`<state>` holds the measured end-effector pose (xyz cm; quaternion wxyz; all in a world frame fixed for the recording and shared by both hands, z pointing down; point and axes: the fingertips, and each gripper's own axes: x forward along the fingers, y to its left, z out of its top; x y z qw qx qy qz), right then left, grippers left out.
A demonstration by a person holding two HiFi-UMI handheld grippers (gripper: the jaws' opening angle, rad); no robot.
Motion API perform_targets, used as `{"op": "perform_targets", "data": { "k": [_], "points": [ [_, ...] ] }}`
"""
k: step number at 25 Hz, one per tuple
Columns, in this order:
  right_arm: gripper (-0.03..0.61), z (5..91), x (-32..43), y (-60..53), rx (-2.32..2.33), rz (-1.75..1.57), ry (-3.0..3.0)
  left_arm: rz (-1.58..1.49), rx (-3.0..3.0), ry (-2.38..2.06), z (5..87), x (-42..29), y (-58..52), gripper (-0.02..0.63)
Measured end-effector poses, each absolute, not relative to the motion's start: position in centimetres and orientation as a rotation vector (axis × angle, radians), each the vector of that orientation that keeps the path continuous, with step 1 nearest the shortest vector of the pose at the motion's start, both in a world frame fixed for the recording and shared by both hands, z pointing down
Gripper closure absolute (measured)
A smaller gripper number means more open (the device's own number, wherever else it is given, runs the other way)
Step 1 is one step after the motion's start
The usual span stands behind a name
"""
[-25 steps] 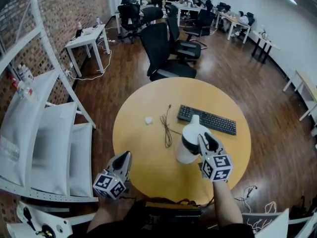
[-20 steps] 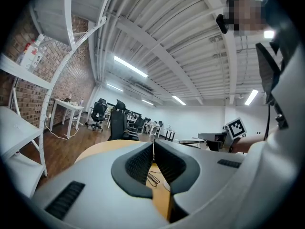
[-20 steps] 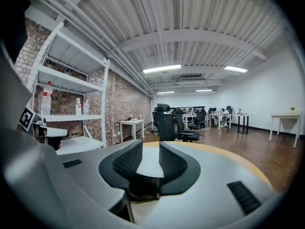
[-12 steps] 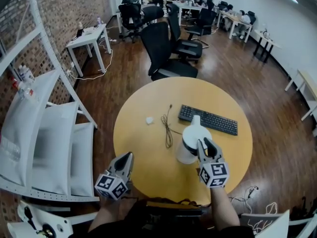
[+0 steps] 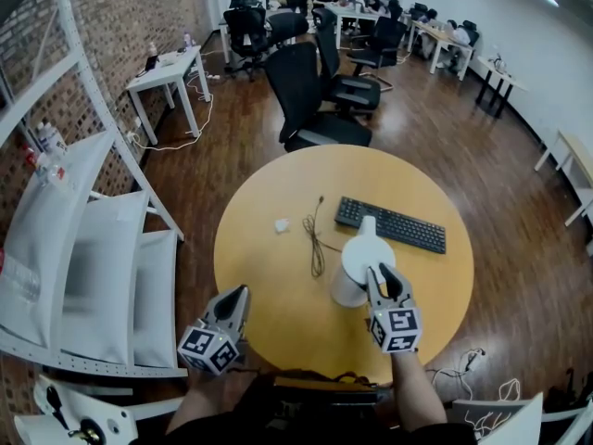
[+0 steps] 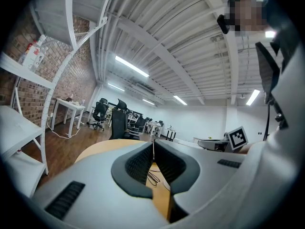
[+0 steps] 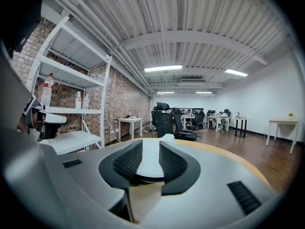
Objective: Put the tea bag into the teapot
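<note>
A white teapot [image 5: 355, 265] is near the middle of the round wooden table [image 5: 269, 290], its spout pointing away from me. My right gripper [image 5: 380, 276] is at its near side, shut on the teapot; in the right gripper view the white teapot [image 7: 150, 163] fills the gap between the dark pads [image 7: 127, 162] of the right gripper [image 7: 150, 149]. A small white tea bag [image 5: 281, 225] lies on the table far to the left of the pot. My left gripper [image 5: 238, 297] hovers over the near left edge, shut and empty, as the left gripper [image 6: 153, 146] shows in its own view.
A black keyboard [image 5: 390, 225] lies behind the teapot. A thin black cable [image 5: 313, 241] runs between tea bag and pot. Office chairs [image 5: 310, 100] stand beyond the table. A white metal shelf rack [image 5: 83, 248] stands to the left.
My right gripper and the teapot have sunk a little and come slightly toward me. The left gripper has stayed put.
</note>
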<state>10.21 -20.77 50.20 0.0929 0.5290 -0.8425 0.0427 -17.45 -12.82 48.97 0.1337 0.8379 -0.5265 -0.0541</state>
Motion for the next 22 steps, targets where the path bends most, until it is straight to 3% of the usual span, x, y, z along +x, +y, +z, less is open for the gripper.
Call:
{"op": "perform_targets", "data": {
  "k": [13,22],
  "points": [
    [0.485,49.1,10.6,-20.4,1.611,0.161,-2.491,-0.162,2.438,-1.53,48.7,-18.3,-12.9,0.612],
    [0.486,47.6,16.0,-18.4,1.8,0.188,-2.472,-0.159,2.475,-1.494,48.4,-17.4,-13.5,0.612]
  ]
}}
